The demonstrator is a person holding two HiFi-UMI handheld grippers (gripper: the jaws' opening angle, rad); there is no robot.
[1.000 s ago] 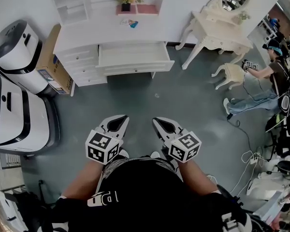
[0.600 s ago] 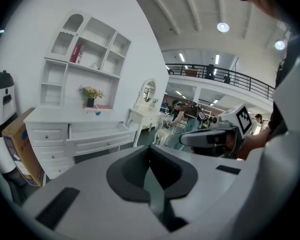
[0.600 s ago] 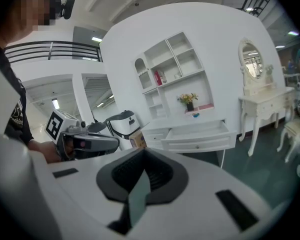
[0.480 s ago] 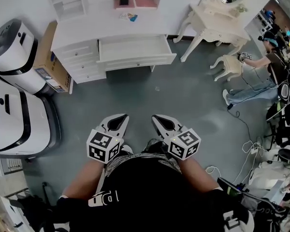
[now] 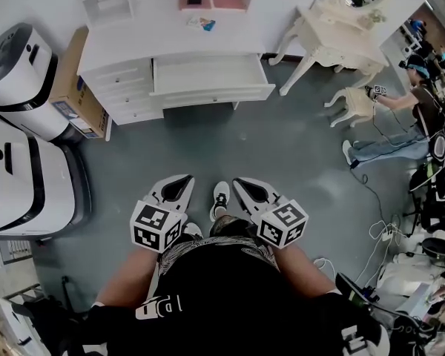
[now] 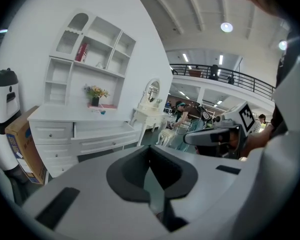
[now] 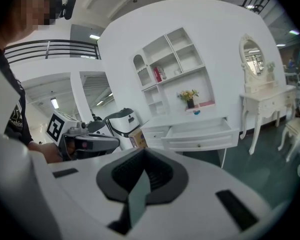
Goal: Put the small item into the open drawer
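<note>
Both left tongs [image 5: 185, 179] and right tongs [image 5: 238, 182] (pressed together) hover over grey floor [image 5: 289, 150] facing drawer [image 5: 211, 93].

I see the white drawer [image 5: 210, 75] pulled open at the head view's upper centre. The small blue-and-pale item [image 5: 201, 24] lies on the desktop [image 5: 133, 43] just above it.

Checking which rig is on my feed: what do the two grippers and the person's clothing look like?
The two match. The left gripper and right gripper have white, pointed shells, with black padded lining on the inner side of the fingers. A cube of black-and-white square markers sits behind each: left cube, right cube. The person wears a black top with white print.
</note>
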